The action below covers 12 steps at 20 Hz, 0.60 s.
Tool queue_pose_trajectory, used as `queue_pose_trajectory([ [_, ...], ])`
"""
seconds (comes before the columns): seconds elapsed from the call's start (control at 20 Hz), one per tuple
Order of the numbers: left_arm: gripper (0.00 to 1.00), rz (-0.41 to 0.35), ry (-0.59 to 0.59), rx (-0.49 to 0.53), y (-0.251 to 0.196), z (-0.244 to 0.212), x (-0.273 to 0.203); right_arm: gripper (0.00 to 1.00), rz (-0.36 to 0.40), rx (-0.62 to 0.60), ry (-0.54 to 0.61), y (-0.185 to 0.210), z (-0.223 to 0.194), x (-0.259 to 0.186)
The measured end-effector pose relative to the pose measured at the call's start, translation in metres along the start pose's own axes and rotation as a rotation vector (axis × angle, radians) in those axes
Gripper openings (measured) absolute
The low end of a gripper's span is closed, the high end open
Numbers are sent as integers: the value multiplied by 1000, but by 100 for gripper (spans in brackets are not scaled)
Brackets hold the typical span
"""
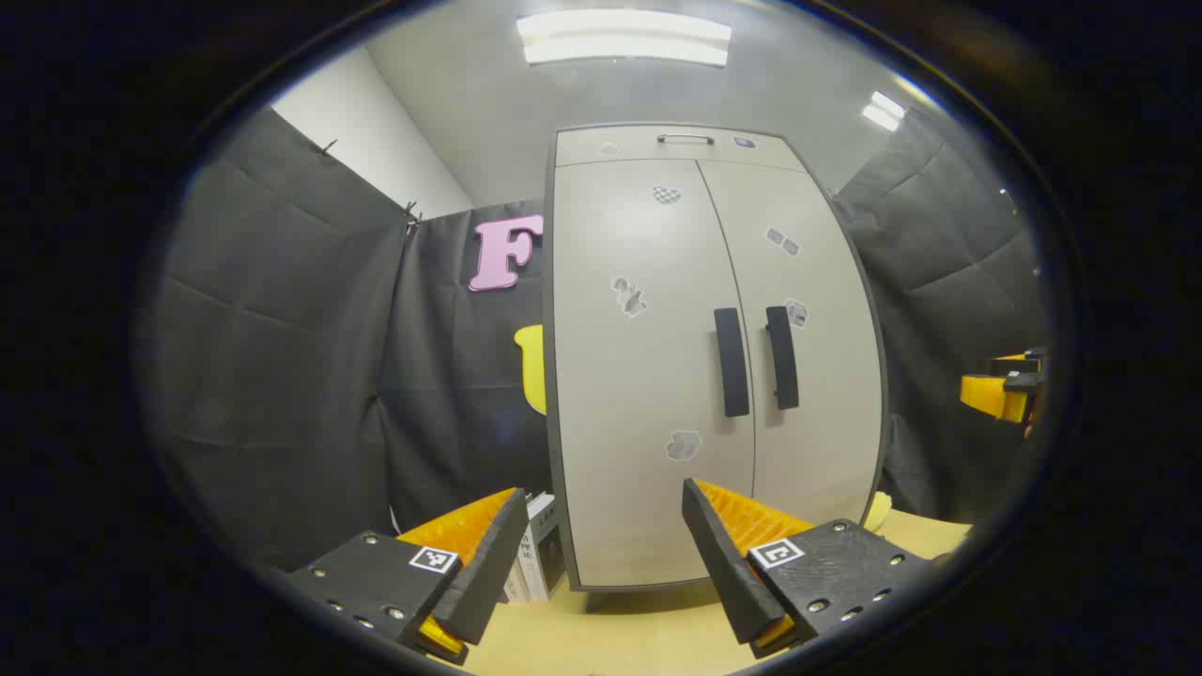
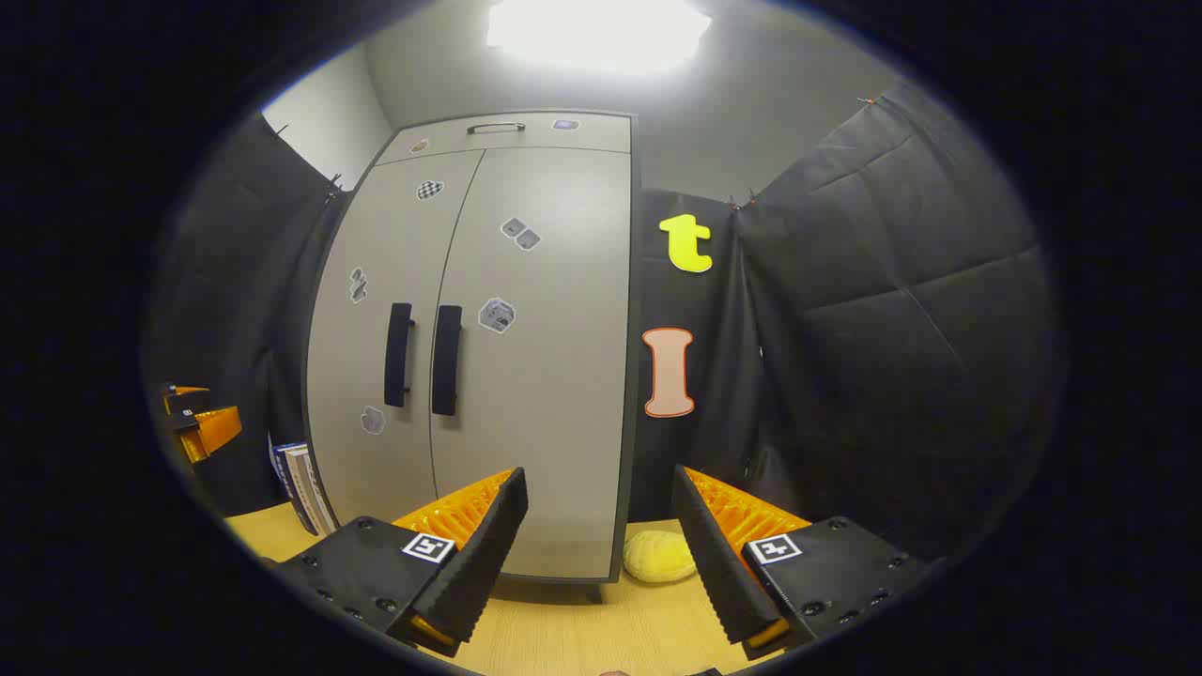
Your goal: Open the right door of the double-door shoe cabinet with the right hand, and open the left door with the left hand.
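Note:
A beige double-door shoe cabinet (image 1: 648,376) (image 2: 526,376) stands on the wooden table, both doors closed. Two dark vertical handles sit side by side at the middle seam: the left door handle (image 1: 731,361) (image 2: 398,354) and the right door handle (image 1: 782,357) (image 2: 446,360). My left gripper (image 1: 601,512) is open, well short of the cabinet, pointing at the left door's lower part. My right gripper (image 2: 599,493) is open too, aimed at the cabinet's right edge. The right gripper (image 1: 1005,390) appears far right in the left gripper view; the left gripper (image 2: 197,422) appears far left in the right gripper view.
A narrow drawer with a metal handle (image 1: 685,139) tops the cabinet. Books (image 1: 535,554) (image 2: 305,488) lean at its left side. A yellow soft object (image 2: 659,556) lies on the wooden table (image 2: 563,629) by the right corner. Black cloth walls close in all around.

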<state>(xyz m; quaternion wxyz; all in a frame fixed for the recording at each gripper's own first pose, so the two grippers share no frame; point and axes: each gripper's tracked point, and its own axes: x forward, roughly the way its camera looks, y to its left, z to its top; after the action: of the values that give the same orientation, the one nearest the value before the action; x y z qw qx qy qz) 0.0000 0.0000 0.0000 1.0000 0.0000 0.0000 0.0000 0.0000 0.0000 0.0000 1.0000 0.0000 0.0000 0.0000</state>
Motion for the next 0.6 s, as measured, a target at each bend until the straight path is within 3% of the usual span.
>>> queue_pose_trajectory([
  [0.6,96,27,6,9,3,1,0,98,39,-15,1,11,0,10],
])
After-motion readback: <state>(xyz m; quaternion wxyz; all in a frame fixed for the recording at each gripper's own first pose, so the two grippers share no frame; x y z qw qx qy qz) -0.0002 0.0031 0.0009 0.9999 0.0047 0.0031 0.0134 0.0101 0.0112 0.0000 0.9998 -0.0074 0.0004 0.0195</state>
